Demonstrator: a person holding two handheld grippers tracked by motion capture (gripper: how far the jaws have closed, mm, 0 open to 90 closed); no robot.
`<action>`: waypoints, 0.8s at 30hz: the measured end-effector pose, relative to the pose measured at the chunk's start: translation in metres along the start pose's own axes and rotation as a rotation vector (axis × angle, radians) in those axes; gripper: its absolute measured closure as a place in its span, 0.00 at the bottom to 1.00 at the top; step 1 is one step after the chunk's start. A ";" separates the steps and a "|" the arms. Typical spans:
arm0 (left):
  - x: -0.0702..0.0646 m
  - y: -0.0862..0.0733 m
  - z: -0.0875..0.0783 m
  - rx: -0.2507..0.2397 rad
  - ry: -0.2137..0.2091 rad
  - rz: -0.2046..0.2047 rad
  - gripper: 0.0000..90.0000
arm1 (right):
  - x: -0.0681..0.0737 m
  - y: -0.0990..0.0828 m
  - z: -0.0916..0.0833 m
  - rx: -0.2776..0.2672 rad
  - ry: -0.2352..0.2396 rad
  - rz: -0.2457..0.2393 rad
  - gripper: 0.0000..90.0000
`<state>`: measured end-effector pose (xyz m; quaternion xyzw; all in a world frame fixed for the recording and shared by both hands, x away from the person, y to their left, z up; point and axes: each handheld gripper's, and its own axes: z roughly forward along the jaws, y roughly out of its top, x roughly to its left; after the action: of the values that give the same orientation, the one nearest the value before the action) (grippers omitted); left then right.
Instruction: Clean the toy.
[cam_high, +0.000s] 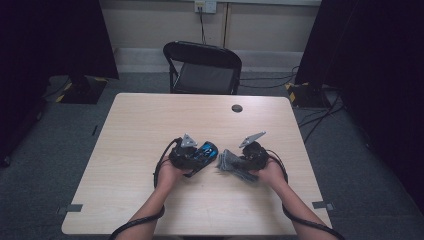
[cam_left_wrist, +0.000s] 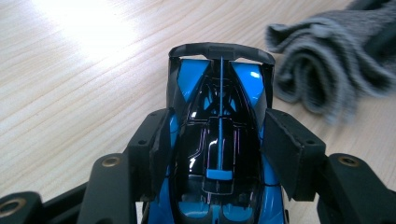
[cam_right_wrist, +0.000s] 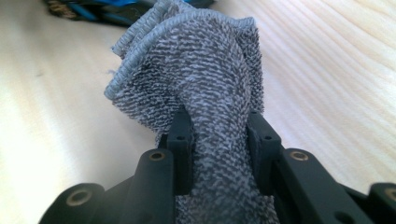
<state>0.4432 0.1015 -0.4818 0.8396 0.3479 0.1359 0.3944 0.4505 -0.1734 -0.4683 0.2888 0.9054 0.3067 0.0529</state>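
Left gripper clamps blue toy car, right gripper pinches grey cloth; wipe gently, keep car steady.

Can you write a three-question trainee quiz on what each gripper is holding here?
1. True or false: the left gripper is clamped on the blue toy car.
2. The right gripper pinches which thing? A) grey cloth B) a sponge C) a cable
3. Fill in: behind the table stands a black folding ____.
Key: 1 true; 2 A; 3 chair.
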 end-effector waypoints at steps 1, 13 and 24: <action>-0.001 0.000 0.001 -0.003 0.005 0.002 0.47 | 0.003 -0.001 -0.002 -0.006 0.004 -0.008 0.75; 0.000 0.003 -0.001 -0.017 -0.028 -0.019 0.33 | 0.048 -0.002 -0.006 -0.022 0.096 -0.120 0.73; -0.011 0.008 -0.039 -0.089 -0.067 0.077 0.31 | 0.074 0.001 0.011 0.012 0.142 -0.160 0.62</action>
<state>0.4193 0.1127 -0.4499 0.8381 0.2957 0.1382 0.4370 0.3926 -0.1261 -0.4706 0.1933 0.9289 0.3156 0.0113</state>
